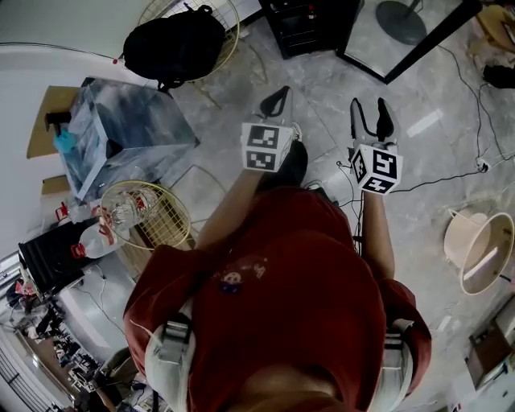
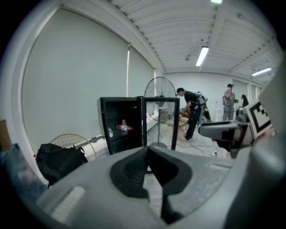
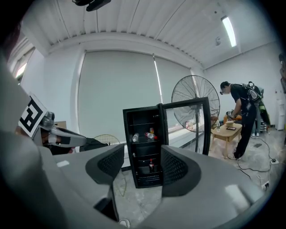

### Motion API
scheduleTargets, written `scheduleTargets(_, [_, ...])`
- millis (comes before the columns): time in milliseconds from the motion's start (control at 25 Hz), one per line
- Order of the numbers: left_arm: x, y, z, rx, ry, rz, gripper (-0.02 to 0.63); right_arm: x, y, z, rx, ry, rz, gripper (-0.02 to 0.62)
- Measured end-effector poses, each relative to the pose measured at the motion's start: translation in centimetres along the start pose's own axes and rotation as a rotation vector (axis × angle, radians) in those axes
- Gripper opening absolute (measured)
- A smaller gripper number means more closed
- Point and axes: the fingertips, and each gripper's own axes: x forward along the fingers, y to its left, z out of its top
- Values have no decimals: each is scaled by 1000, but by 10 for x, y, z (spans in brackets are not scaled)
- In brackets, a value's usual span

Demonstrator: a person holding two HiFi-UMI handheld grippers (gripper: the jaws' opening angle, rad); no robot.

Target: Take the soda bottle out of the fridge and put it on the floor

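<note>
A black fridge (image 3: pixel 145 147) stands ahead across the floor with its glass door (image 3: pixel 203 125) swung open. A small dark soda bottle (image 3: pixel 151 165) with a red label stands upright on a lower shelf. On an upper shelf lie a clear bottle (image 3: pixel 135 137) and a red-labelled one (image 3: pixel 150 135). My right gripper (image 3: pixel 142 162) is open and empty, and the fridge shows between its jaws. My left gripper (image 2: pixel 147 151) is shut with nothing in it. In the head view both grippers, left (image 1: pixel 276 100) and right (image 1: pixel 369 117), are held out over the marble floor, well short of the fridge (image 1: pixel 310 24).
A black backpack (image 1: pixel 173 44) leans on a wire frame left of the fridge. A grey marbled box (image 1: pixel 129 133) and a wire basket (image 1: pixel 145 213) sit at my left. A standing fan (image 3: pixel 194 100) is behind the door. Cables (image 1: pixel 451 173) cross the floor; a beige tub (image 1: pixel 479 249) is right. People stand at a far table (image 3: pixel 229 129).
</note>
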Motion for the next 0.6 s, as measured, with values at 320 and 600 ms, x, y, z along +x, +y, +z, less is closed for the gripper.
scheduleTargets(320, [49, 64, 24, -25, -1, 7, 0, 82, 0, 29, -26, 9, -47, 361])
scheduleTargets(600, [92, 128, 39, -59, 2, -6, 0, 164, 11, 50, -20, 29, -40, 364])
